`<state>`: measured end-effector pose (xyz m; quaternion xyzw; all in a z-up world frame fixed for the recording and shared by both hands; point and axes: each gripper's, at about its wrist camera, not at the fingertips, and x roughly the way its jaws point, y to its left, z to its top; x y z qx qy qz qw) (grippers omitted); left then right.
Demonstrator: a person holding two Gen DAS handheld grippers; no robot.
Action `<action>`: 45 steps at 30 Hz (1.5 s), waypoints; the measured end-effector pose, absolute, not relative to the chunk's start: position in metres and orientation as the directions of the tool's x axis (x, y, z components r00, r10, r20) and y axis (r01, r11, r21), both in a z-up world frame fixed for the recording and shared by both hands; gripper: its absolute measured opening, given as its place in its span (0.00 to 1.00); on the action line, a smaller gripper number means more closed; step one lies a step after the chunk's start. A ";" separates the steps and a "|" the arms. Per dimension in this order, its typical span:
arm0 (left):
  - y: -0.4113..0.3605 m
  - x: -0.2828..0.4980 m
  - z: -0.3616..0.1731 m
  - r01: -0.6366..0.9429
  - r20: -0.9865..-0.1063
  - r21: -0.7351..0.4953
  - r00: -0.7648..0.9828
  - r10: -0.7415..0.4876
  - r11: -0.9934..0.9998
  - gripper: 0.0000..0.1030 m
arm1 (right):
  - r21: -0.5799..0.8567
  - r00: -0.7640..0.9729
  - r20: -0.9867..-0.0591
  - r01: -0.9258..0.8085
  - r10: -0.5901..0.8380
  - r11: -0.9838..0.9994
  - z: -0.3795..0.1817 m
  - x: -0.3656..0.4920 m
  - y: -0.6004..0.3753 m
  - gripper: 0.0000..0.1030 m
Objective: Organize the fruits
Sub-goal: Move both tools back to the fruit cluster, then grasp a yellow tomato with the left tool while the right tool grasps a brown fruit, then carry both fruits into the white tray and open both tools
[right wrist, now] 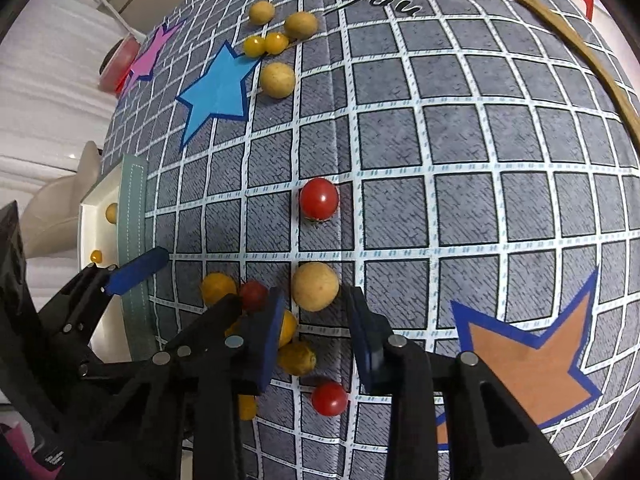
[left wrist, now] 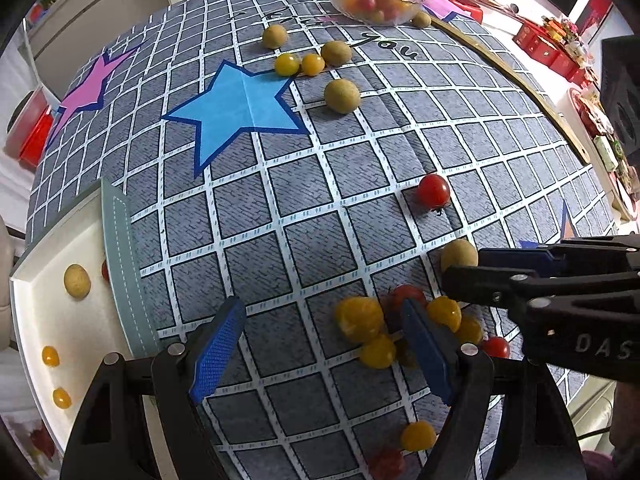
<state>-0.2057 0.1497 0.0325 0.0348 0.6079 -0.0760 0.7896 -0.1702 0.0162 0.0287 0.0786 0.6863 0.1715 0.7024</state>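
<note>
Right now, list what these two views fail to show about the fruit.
- Tray: left wrist view cuts it at the frame edge; red fruit hidden behind its rim.
- Bowl: distant; fruit count unreadable.
- Fruit pile: right wrist view, partly hidden behind right gripper.

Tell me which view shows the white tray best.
The left wrist view. There the white tray shows its open inside with a tan fruit and two small yellow tomatoes. The right wrist view shows only a narrow slice of it, partly behind the left gripper.
</note>
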 end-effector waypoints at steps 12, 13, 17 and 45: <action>0.145 -0.203 0.030 0.147 -0.963 -0.109 0.229 -0.141 0.983 0.52 | 0.362 0.013 -0.930 -0.117 0.366 0.925 0.030 -0.175 0.009 0.25; 0.145 -0.203 0.030 0.145 -0.962 -0.117 0.227 -0.148 0.982 0.45 | 0.364 0.014 -0.930 -0.114 0.367 0.925 0.030 -0.176 0.007 0.25; 0.146 -0.206 0.027 0.133 -0.965 -0.118 0.216 -0.145 0.984 0.34 | 0.370 0.018 -0.927 -0.102 0.374 0.923 0.031 -0.178 0.003 0.25; 0.176 -0.226 0.049 0.059 -0.952 -0.141 0.264 -0.152 0.988 0.24 | 0.366 0.048 -0.926 -0.133 0.375 0.921 0.049 -0.181 0.008 0.25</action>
